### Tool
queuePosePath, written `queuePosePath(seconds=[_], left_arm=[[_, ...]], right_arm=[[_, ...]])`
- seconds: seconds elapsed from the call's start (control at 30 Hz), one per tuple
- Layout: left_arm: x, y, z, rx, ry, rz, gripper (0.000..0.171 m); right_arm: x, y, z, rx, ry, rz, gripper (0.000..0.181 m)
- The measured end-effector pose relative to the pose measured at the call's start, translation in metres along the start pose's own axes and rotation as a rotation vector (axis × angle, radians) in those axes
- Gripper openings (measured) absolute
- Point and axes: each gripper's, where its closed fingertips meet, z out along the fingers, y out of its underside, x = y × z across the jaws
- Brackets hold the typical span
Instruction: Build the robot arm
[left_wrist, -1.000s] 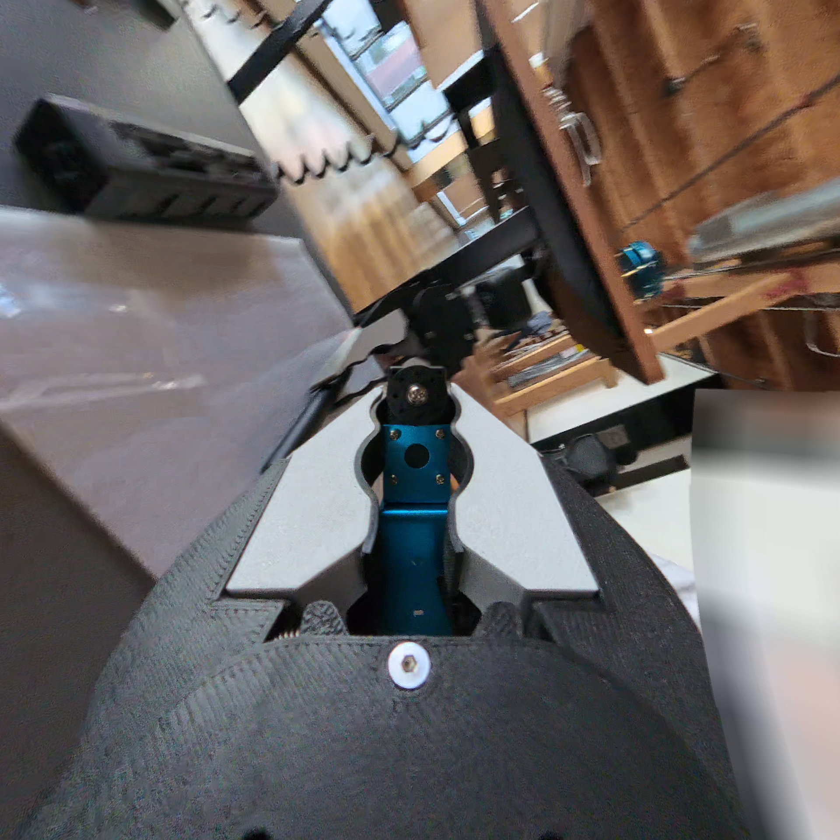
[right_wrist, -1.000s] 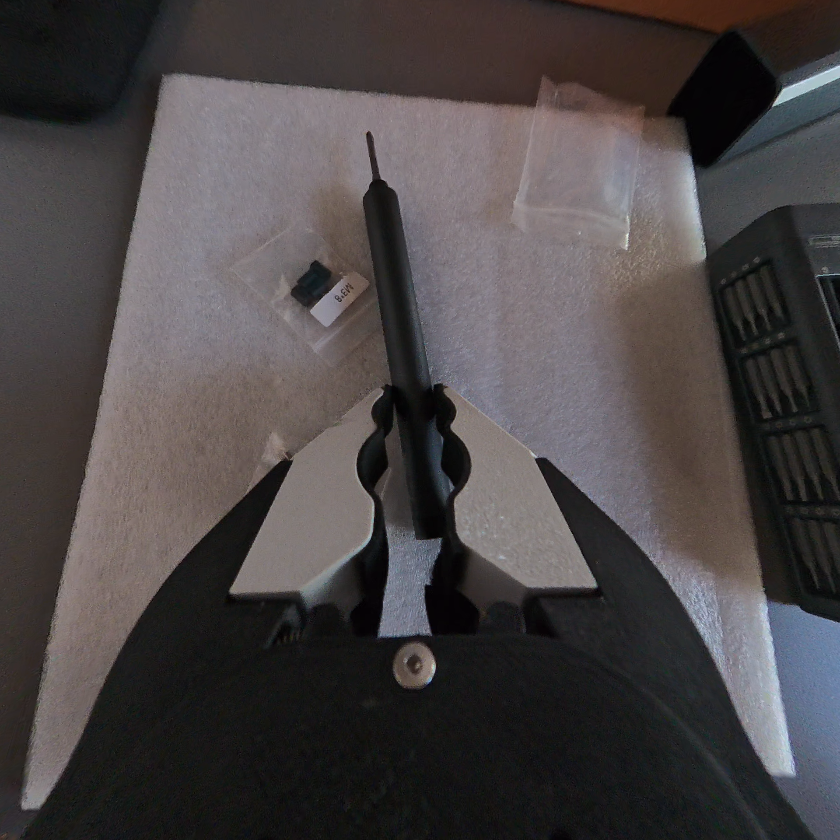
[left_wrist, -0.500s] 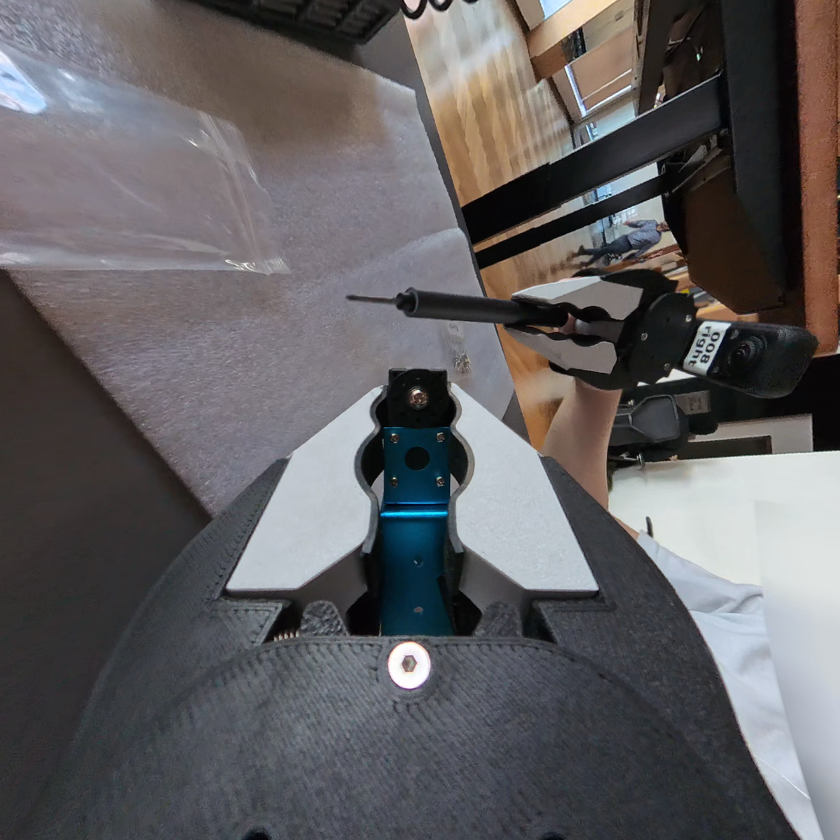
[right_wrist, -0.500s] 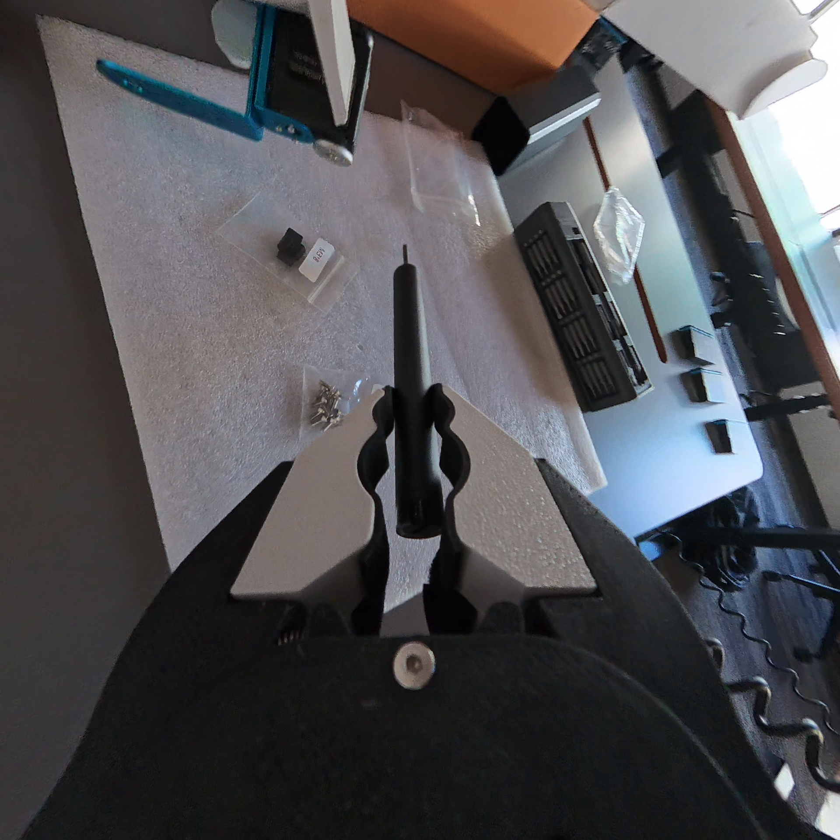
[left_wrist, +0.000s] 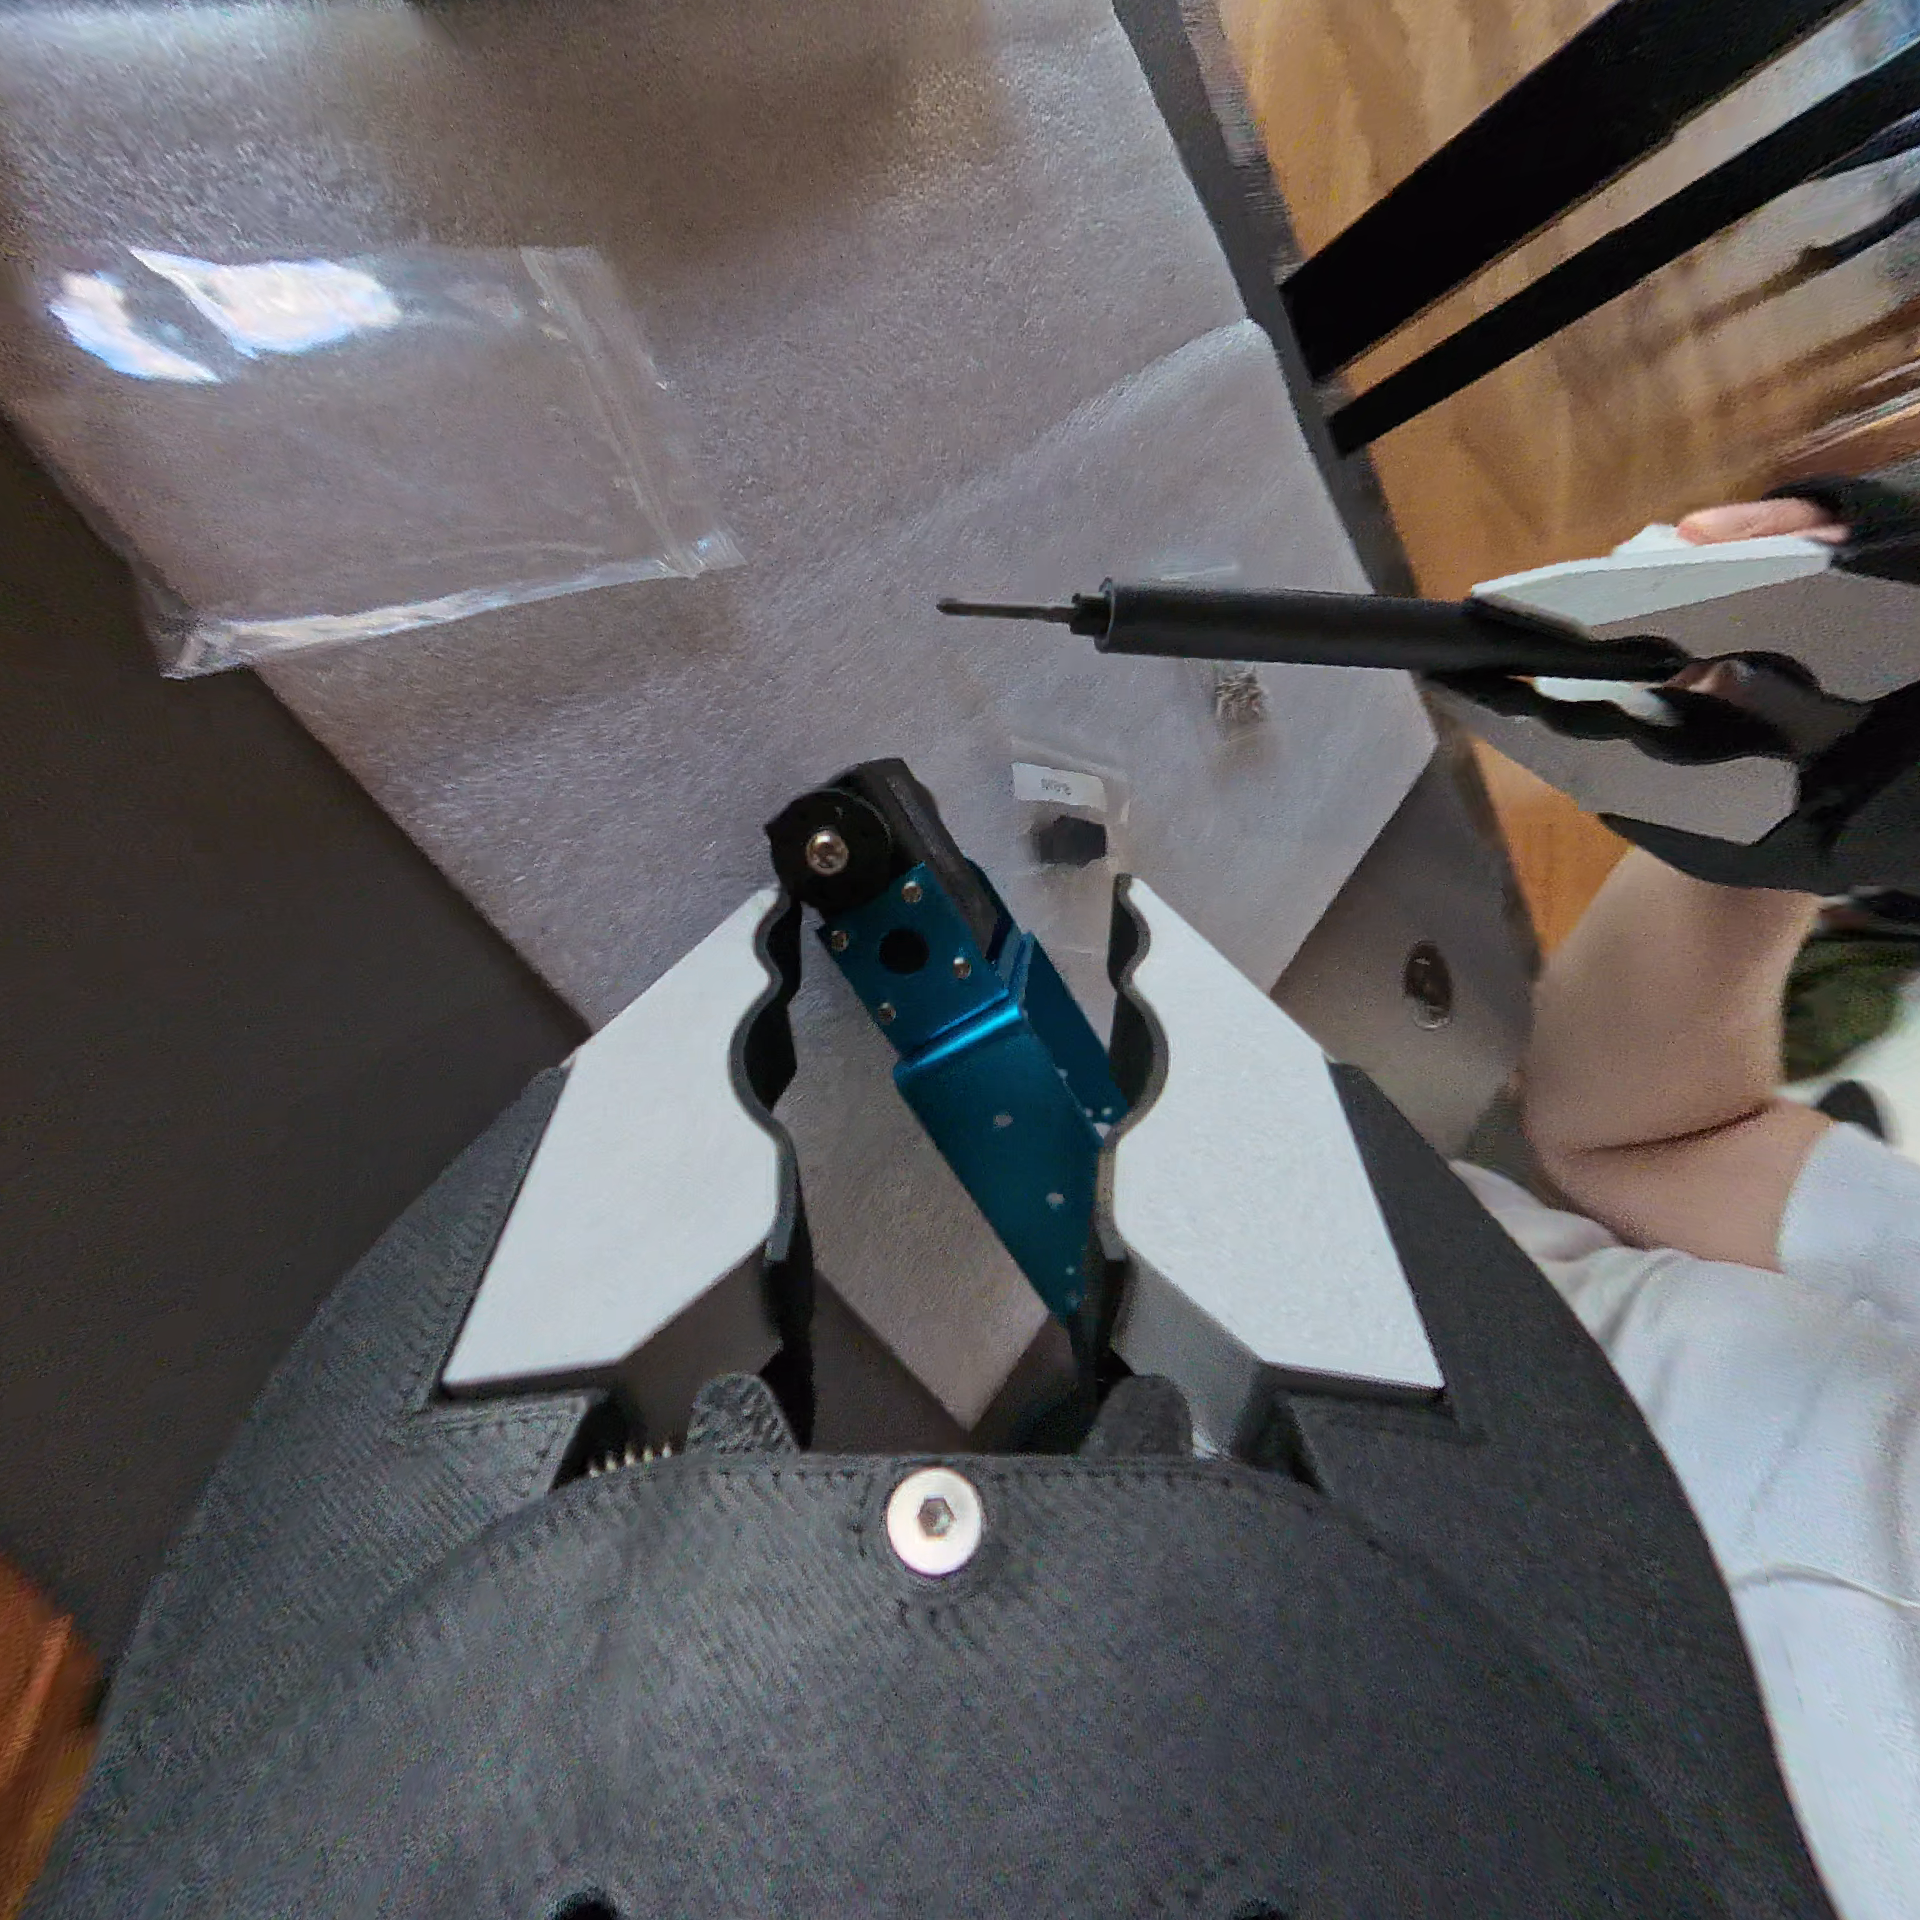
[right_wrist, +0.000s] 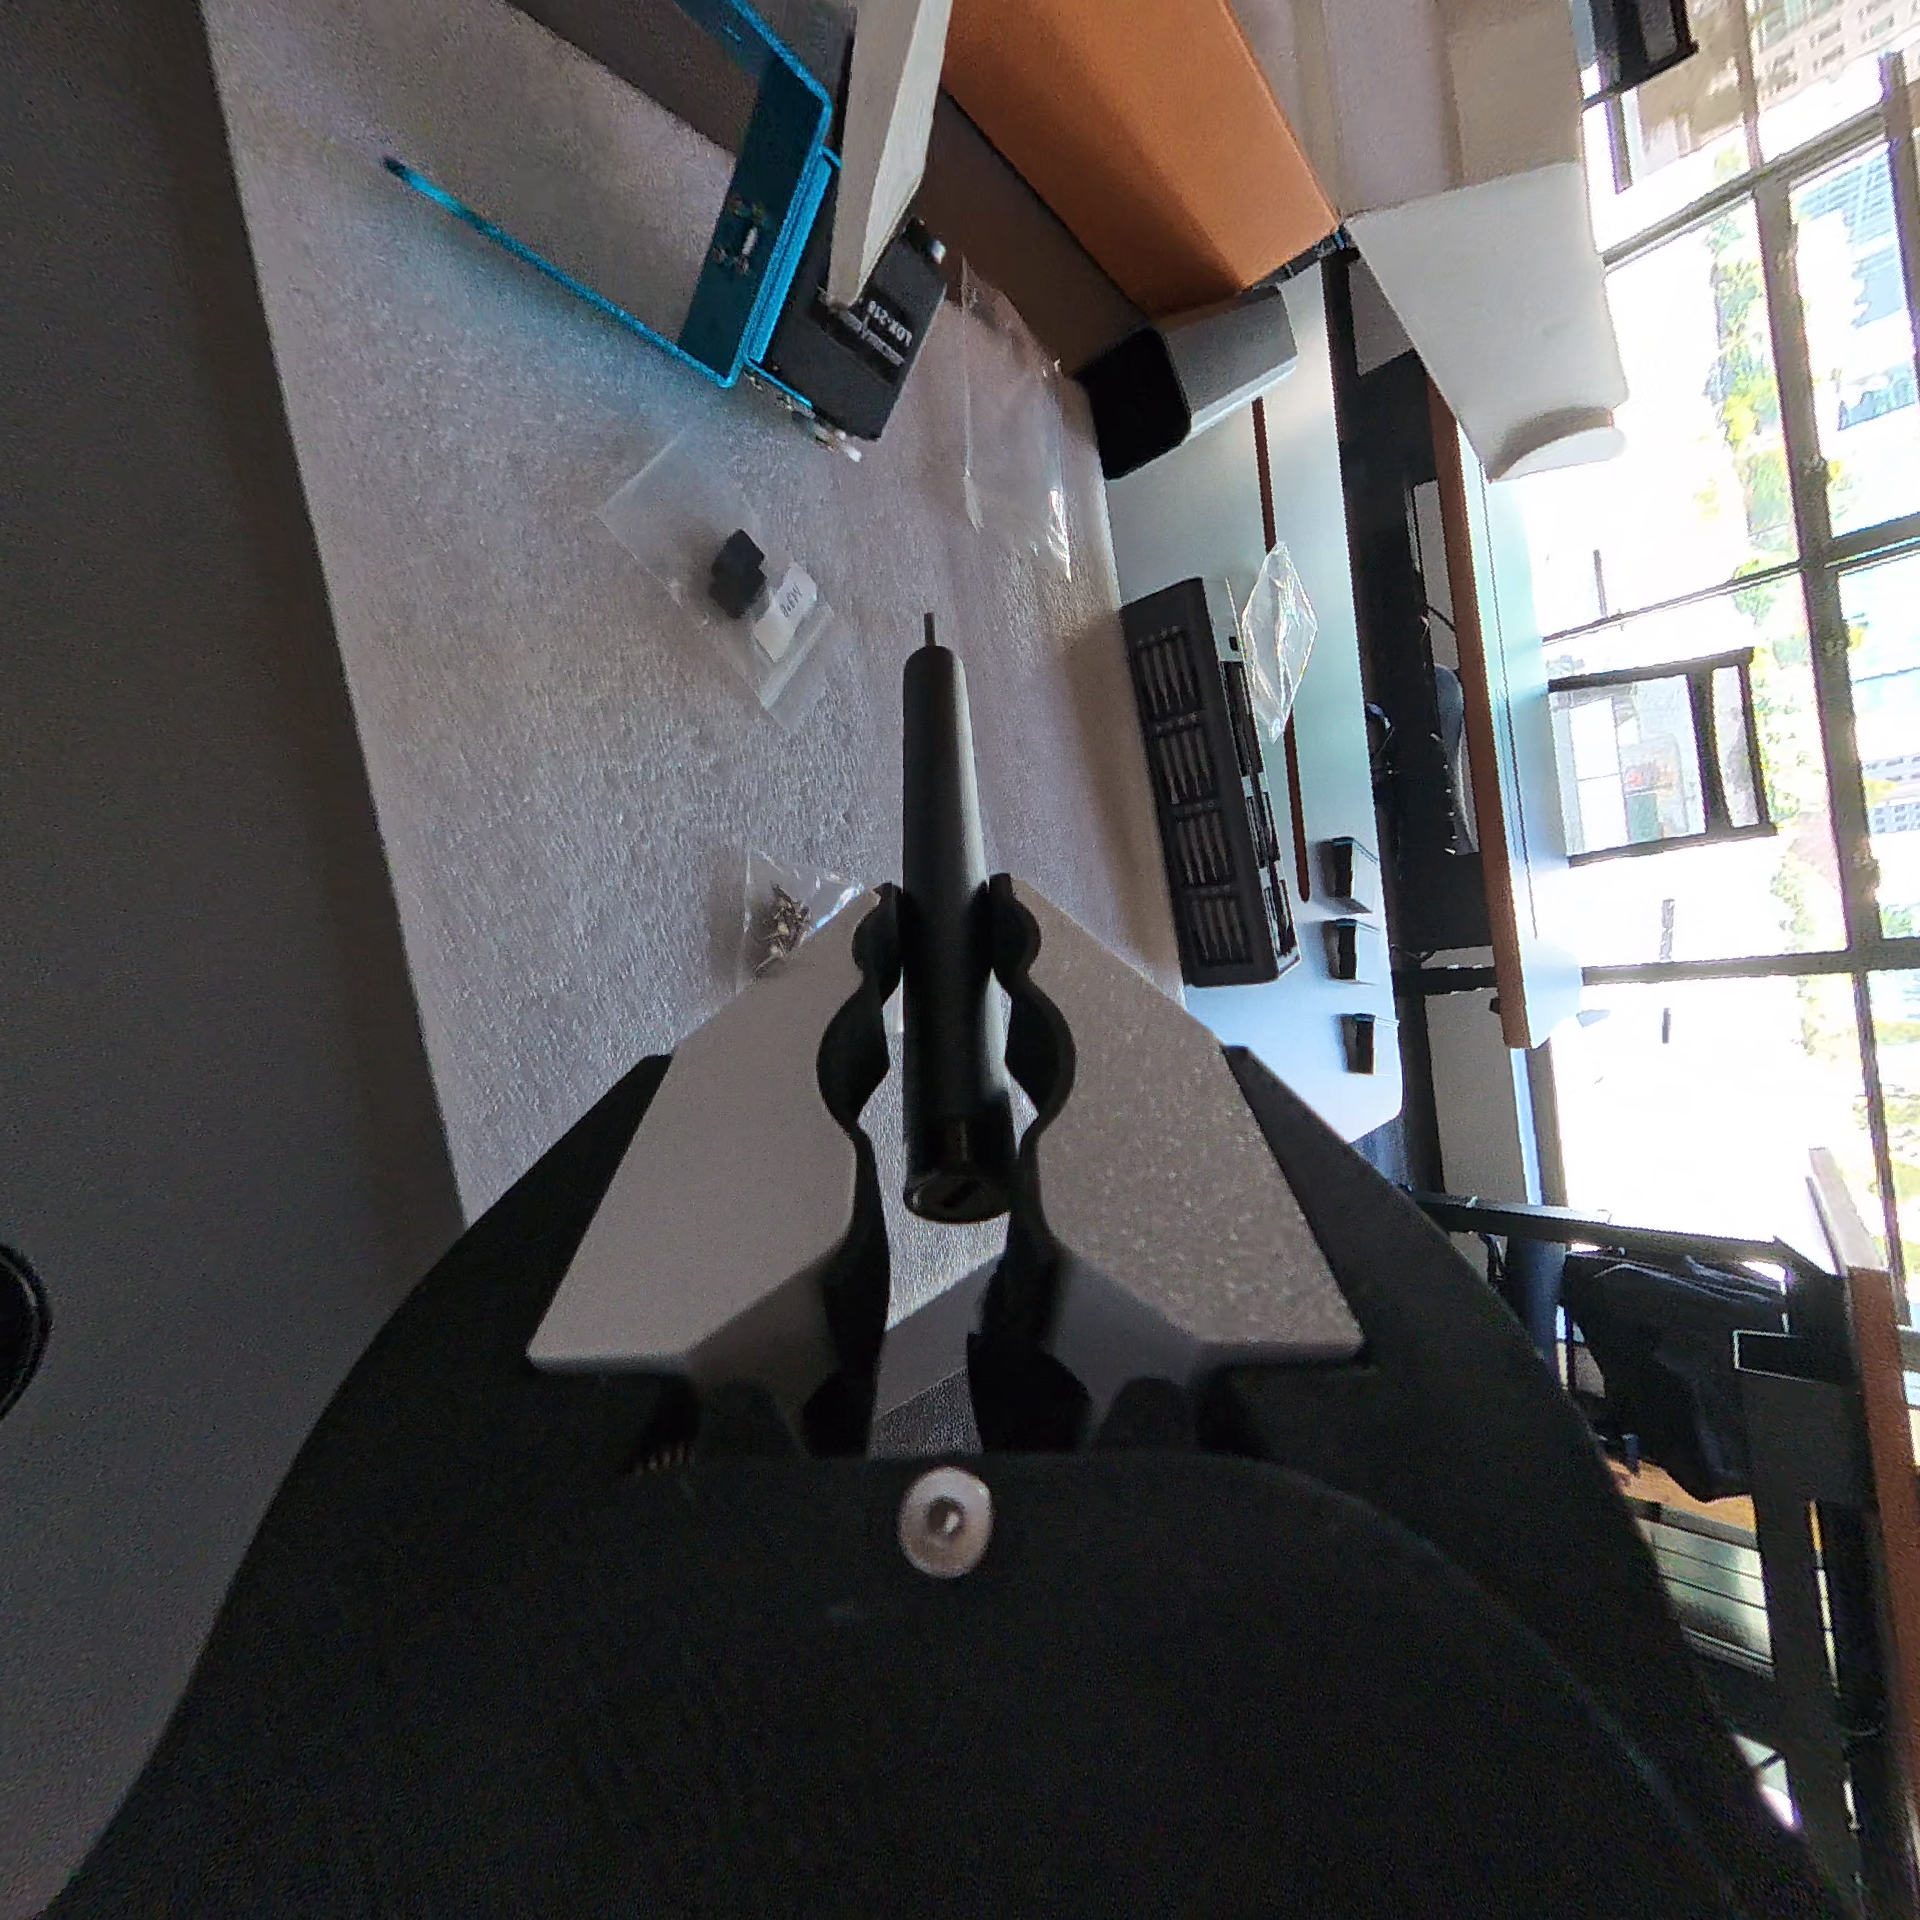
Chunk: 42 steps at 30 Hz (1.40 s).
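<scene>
Right now the left gripper (left_wrist: 951, 904) is sitting with its jaws wide apart, not clamping anything. A blue servo bracket (left_wrist: 966, 1039) with a black servo on it is lying tilted between the fingers at centre frame, leaning toward the right-hand finger on the white foam sheet (left_wrist: 831, 312). The right gripper (right_wrist: 940, 904) is squeezing a black precision screwdriver (right_wrist: 940, 831), with the tip pointing up-frame over the foam and touching nothing. A small bag with a black part (right_wrist: 738, 571) is lying just beyond the tip, a bag of screws (right_wrist: 779, 914) is sitting beside the jaws, and a bit case (right_wrist: 1205, 790) is lying off the foam to the right.
</scene>
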Motion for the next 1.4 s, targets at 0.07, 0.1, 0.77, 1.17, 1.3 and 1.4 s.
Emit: queuePosePath(seconds=[0.07, 0.1, 0.77, 1.17, 1.3, 1.4], left_arm=[[-0.002, -0.002, -0.013, 0.014, -0.095, 0.112, 0.061], [-0.002, -0.002, -0.019, 0.012, -0.127, 0.179, 0.058], [-0.016, 0.02, 0.011, -0.721, -0.11, 1.013, 0.06], [0.045, 0.003, 0.005, -0.021, 0.101, 0.885, 0.052], [0.026, 0.016, 0.001, 0.025, 0.069, 0.826, 0.052], [0.018, 0.02, -0.007, 0.041, 0.061, 0.823, 0.052]], right_arm=[[-0.001, -0.003, 0.002, 0.004, 0.008, -0.017, 0.016], [-0.002, -0.005, 0.003, 0.006, 0.008, -0.021, 0.016], [-0.007, -0.003, 0.013, 0.043, -0.018, 0.005, 0.016], [-0.01, 0.005, 0.016, 0.071, -0.024, 0.033, 0.016], [-0.009, 0.007, 0.018, 0.058, -0.029, 0.022, 0.016], [-0.009, 0.006, 0.019, 0.053, -0.031, 0.02, 0.016]])
